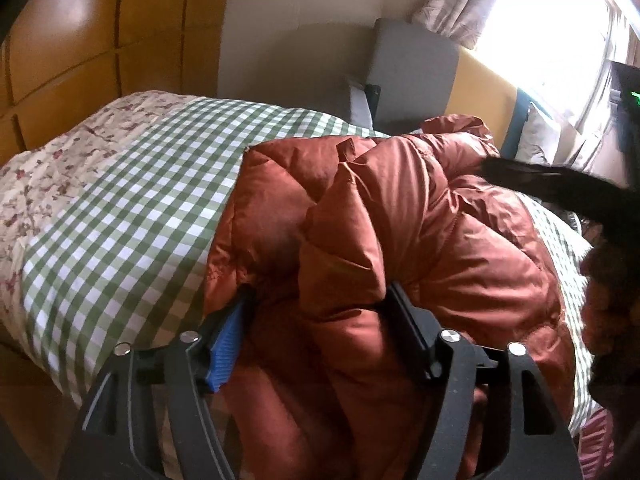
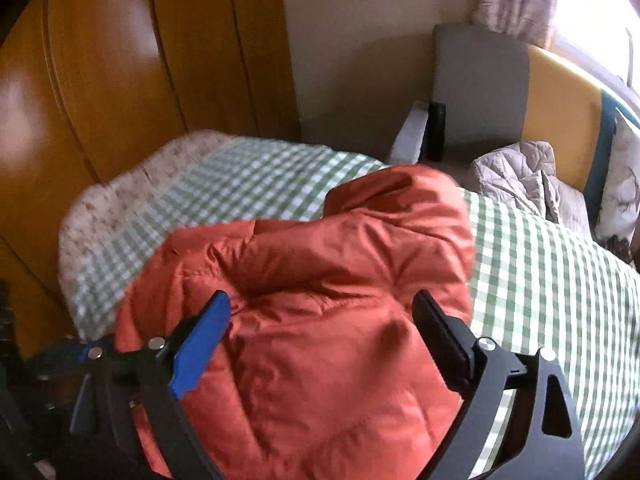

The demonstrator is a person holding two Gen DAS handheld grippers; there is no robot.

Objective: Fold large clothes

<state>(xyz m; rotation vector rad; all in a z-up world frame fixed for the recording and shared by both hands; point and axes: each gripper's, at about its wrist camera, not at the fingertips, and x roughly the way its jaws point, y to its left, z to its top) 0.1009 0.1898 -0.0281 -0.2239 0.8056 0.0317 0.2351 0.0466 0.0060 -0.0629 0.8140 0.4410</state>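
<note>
Rust-orange quilted down jacket (image 1: 420,220), shiny fabric, diamond-stitched panels. It lies bunched and partly folded over itself on the green-and-white checked bed cover (image 1: 132,200), not flat. In the left wrist view, one thick fold rises as a ridge through the middle, with deep creases on either side; the far end humps up into a rounded bulge. In the right wrist view the jacket (image 2: 320,280) shows a broad puffy surface with a dent near the front and a rounded lobe at the far end. The near edge hangs toward the bed's front side.
</note>
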